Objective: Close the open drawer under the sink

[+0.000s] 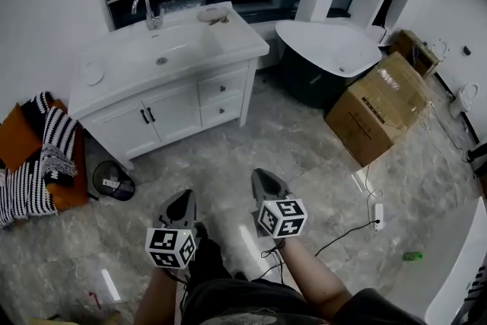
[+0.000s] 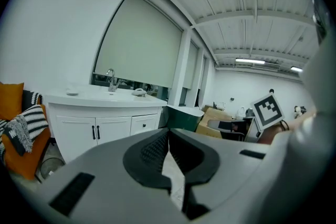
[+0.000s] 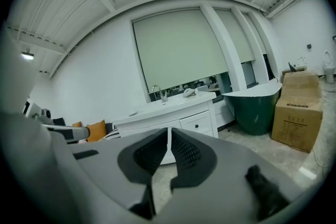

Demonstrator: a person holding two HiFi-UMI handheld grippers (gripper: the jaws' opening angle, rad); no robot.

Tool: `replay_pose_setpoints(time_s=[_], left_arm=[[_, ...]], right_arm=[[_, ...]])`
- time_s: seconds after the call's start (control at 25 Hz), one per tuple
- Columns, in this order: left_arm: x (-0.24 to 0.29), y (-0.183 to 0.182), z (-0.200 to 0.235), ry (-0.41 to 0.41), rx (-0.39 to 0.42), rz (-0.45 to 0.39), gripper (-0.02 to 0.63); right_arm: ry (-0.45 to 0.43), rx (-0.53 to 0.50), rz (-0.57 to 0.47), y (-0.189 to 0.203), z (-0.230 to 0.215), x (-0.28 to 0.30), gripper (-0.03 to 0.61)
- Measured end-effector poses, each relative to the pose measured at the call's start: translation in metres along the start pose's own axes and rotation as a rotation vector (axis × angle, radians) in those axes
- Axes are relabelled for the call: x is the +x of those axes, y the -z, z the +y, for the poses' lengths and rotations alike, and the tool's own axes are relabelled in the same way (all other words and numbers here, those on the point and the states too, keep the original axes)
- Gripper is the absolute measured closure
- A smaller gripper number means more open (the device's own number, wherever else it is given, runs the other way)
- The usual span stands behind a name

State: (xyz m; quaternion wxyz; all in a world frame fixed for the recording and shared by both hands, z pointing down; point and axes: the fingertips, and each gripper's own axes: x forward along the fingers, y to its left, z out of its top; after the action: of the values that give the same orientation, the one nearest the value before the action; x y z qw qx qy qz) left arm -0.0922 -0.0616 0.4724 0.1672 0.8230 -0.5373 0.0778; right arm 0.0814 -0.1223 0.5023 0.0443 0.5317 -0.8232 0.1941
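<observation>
The cabinet [image 1: 114,125] under the sink [image 1: 163,49] stands against the far wall. It has two drawers at its right end, the upper drawer [image 1: 222,87] and the lower drawer [image 1: 222,111]. In the head view both fronts look flush with the cabinet face and no drawer edge stands out. The two doors [image 1: 171,112] to the left of them are also closed.

Between the cabinet front and the grippers lies a wide strip of bare floor [image 1: 228,164]. At the cabinet's left edge, cushions [image 1: 38,164] lie on the floor, and a dark round thing [image 1: 114,180] lies near its left foot. To the right of the cabinet stands a tub [image 1: 327,46], just beside its right edge. Further right a box [image 1: 380,106] sits on the floor, and a cable [image 1: 342,236] runs over the floor near the right gripper.

The left gripper [image 1: 185,196] and the right gripper [image 1: 260,177] are low in the head view, well apart from the cabinet, and both point toward it. The left gripper's [image 2: 168,134] jaws meet at the tips and hold nothing. The right gripper's [image 3: 169,131] jaws are almost together, with only a thin slit between the tips, and nothing is in it.
</observation>
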Motion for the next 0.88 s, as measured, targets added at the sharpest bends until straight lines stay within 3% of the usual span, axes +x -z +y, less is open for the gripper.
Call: replay_pose_setpoints(time_s=[0.52,0.88], left_arm=[[-0.063,0.002,-0.058,-0.020,0.039,-0.042,0.598],[-0.102,0.014,-0.089,-0.026,0.039,-0.056,0.598]], right_arm=[[-0.085,-0.108,0.007,0.008,0.036,-0.078,0.548],[-0.111,-0.122,0.007,0.020,0.051,-0.126,0.549]])
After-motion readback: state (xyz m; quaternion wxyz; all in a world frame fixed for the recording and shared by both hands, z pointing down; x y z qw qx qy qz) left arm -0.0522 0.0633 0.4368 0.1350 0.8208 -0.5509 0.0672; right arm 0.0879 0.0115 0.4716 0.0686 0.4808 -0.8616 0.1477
